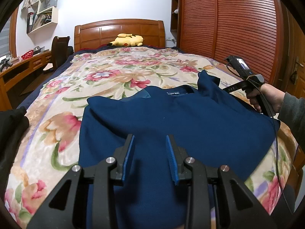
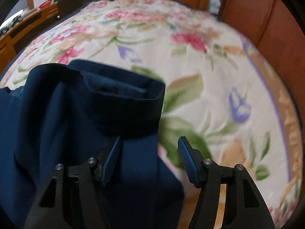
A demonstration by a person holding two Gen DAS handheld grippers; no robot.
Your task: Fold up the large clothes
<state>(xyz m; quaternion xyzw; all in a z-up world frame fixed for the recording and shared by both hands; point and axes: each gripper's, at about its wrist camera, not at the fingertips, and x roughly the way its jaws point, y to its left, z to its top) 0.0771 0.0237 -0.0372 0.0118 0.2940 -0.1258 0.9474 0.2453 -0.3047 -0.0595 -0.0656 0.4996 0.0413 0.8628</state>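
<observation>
A large navy blue garment (image 1: 181, 118) lies spread on the floral blanket (image 1: 106, 80), collar label toward the headboard. My left gripper (image 1: 150, 136) hovers over its near part, blue pads apart and nothing between them. One sleeve (image 1: 207, 84) stands up in a fold at the garment's far right. A hand (image 1: 266, 97) holds the other gripper just beside that sleeve. In the right wrist view, my right gripper (image 2: 150, 138) is open above the garment's right edge. The sleeve cuff (image 2: 122, 99) lies just beyond its tips, and the left pad is over navy cloth (image 2: 57, 133).
A wooden headboard (image 1: 118, 32) with a yellow plush toy (image 1: 126, 40) marks the bed's far end. A slatted wooden wardrobe (image 1: 238, 28) runs along the right. A desk (image 1: 22, 66) and dark chair (image 1: 59, 51) stand left. Dark cloth (image 1: 11, 126) lies at the left edge.
</observation>
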